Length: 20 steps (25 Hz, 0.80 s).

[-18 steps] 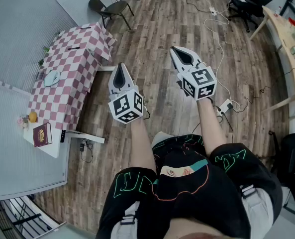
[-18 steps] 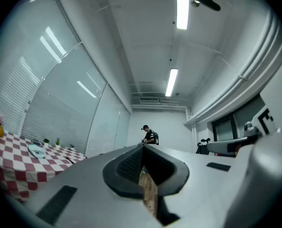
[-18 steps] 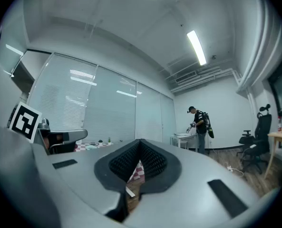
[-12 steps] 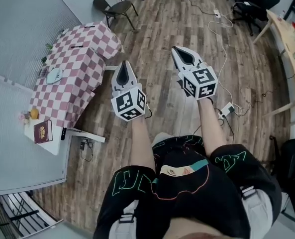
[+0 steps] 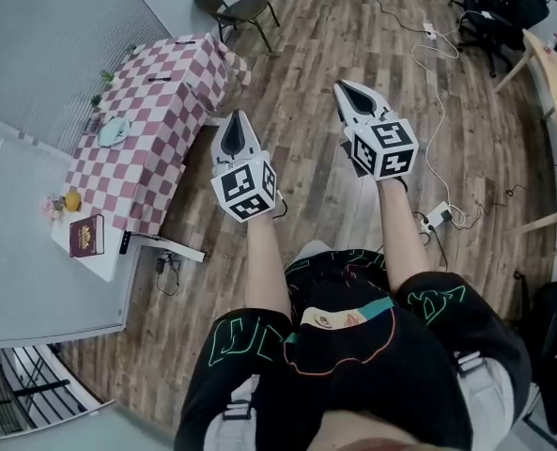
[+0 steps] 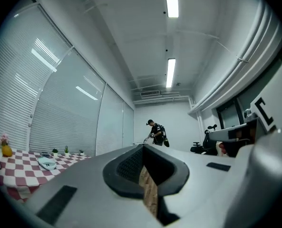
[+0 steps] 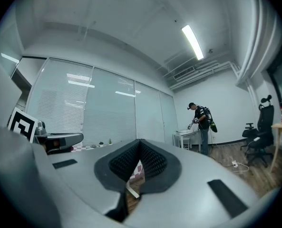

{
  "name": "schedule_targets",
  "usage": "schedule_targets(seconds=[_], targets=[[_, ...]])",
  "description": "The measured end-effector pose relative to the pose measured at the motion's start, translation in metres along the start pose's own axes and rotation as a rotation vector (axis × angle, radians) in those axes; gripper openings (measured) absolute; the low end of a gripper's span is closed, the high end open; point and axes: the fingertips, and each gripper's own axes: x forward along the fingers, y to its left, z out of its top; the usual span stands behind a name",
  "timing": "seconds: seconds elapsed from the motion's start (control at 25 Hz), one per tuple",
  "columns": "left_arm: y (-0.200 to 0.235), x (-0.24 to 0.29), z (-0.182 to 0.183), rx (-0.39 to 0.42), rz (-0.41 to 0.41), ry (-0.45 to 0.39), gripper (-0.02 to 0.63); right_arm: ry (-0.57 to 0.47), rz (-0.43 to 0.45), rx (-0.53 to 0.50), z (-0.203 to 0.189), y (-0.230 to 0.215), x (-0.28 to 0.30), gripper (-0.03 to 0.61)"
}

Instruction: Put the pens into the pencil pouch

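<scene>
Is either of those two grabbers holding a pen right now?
No, the left gripper and the right gripper both have shut, empty jaws, held over the wooden floor.

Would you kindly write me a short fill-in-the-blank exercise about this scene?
1. The left gripper and right gripper both have their fingers ____.
2. The tablecloth is pink and white in a ____ pattern.
3. The floor is laid with ____ planks.
Missing words: shut; checkered; wooden.
</scene>
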Motion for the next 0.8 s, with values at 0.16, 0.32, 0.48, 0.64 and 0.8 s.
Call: schedule_targets(seconds=[0.16, 0.32, 0.48, 0.64, 0.8], targets=[[0.013, 0.000, 0.008, -0.019, -0.006, -0.024, -0.005, -0.013, 0.029, 0.016, 0.004, 0.005, 0.013, -0.002], [0.028, -0.004, 0.011, -0.013, 0.026, -0.033, -0.003, -0.017, 0.080, 0.044, -0.001, 0.013, 0.024, -0.002], [0.049, 0.006, -0.002, -0.004, 0.067, -0.012, -0.003, 0.004, 0.106, 0.054, -0.014, 0.018, 0.049, -0.002], [0.077, 0.024, -0.013, -0.016, 0.101, 0.008, -0.003, 0.029, 0.134, 0.057, -0.027, 0.026, 0.079, -0.002], [0.090, 0.046, -0.030, -0.035, 0.105, 0.028, -0.003, 0.055, 0.116, 0.068, -0.038, 0.015, 0.104, -0.002]])
